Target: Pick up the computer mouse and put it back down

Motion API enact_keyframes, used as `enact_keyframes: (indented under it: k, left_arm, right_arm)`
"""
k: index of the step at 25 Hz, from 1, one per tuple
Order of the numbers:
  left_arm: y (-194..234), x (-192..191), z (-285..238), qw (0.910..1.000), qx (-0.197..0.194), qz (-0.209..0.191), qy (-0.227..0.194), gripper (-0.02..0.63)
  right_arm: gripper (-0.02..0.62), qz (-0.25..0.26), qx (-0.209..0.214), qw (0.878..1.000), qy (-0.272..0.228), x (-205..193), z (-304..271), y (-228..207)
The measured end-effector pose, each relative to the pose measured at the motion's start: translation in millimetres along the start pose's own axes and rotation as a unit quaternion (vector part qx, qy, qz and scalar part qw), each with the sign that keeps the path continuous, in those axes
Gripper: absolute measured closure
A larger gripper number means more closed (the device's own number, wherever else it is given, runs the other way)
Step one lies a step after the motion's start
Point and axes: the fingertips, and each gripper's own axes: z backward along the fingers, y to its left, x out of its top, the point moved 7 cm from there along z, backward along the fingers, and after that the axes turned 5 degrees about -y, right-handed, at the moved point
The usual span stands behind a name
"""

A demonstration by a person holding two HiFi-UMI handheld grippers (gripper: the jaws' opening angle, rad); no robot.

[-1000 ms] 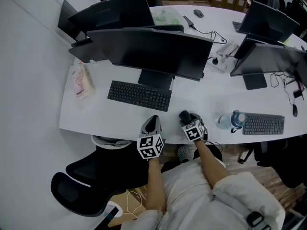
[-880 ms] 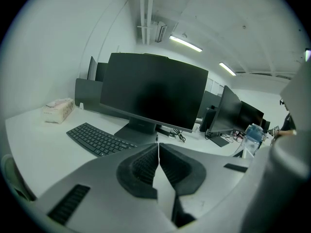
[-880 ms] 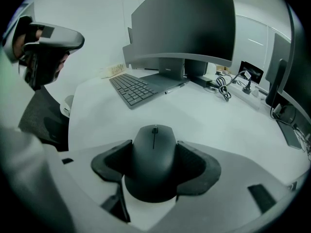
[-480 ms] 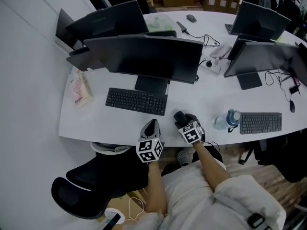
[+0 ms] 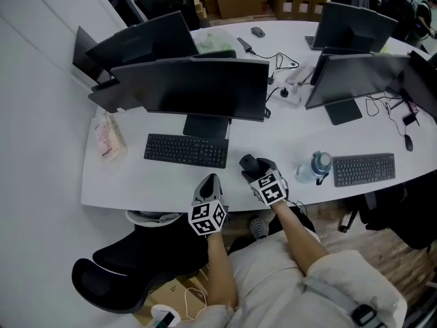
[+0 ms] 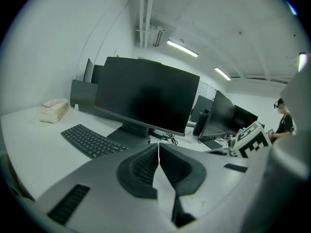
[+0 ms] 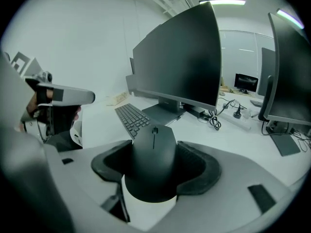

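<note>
Right gripper view, office desk: the black computer mouse [image 7: 153, 152] is seen clamped btwn the foam pads [image 7: 197, 164] of the right gripper [image 7: 154, 171], nose pointing away, wheel up, jaws spread wide round its flanks. Judged from head view, it is held just clear of the white desk [image 5: 136, 178], near the front edge. Beside it, to the left, the left gripper [image 6: 158, 152] is shown w/ jaws pressed together on nothing, idle at the desk edge. Farther on, a black keyboard [image 5: 186, 150] lies before a wide monitor [image 5: 191, 87]. A water bottle [image 5: 313, 165] stands off to the right, w/ more screens beyond.

W/ the pick-up seemingly done, the put-down is judged the step in hand. It is best done w/ the mouse kept level and lowered straight onto the bare patch short of the keyboard. The grip should be eased only once the underside lies flat, so no drop or skid is caused. The jaws should then be drawn back along the mouse's length, w/o its flanks being nudged.
</note>
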Motion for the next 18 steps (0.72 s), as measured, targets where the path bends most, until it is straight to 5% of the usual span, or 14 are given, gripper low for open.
enact_keyframes:
  k: [18]
  left_arm:
    - [-30,-4,9,0.9995,-0.025,-0.013,-0.011,0.581]
  right_arm:
    - [0.298,0.01,0.029,0.997,-0.072,45,61,-20]
